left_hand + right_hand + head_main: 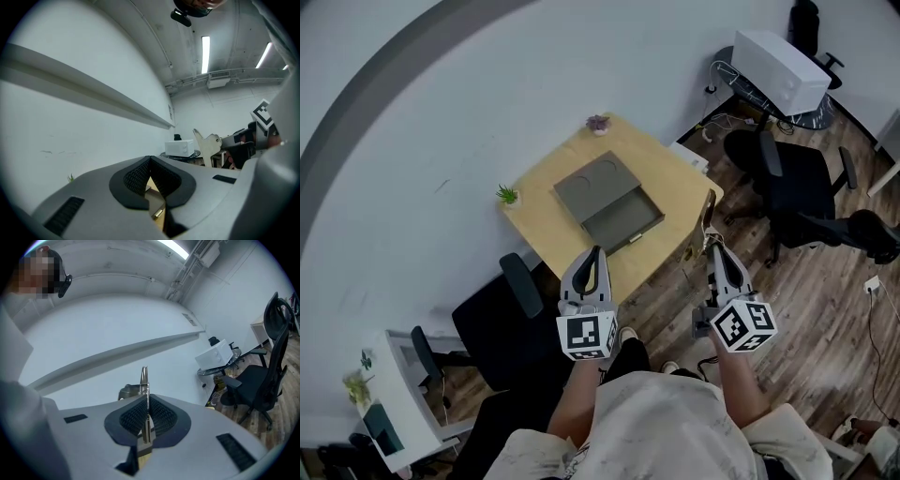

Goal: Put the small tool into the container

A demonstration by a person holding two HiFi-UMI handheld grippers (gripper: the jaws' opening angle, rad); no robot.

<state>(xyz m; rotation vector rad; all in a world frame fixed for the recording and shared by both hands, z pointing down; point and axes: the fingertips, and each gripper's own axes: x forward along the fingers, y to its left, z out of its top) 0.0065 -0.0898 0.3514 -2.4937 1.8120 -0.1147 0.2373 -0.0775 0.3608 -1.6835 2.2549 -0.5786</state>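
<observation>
The right gripper (146, 398) has its fingers clamped on the small tool (144, 378), a thin metal strip. The left gripper (150, 161) has its fingers closed on nothing. It is best to carry the tool level and release it low inside the grey container (609, 202) ahead on the wooden table (546, 225). A white wall (441, 84) lies beyond, with office chairs (797, 183) beside.

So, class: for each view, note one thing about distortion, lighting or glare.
Head view: the wide lens bends the grey wall band into an arc. Left gripper view: the ceiling strip light glares white; corners are black. Right gripper view: black rounded corners; the small tool between the jaws looks sharp.
</observation>
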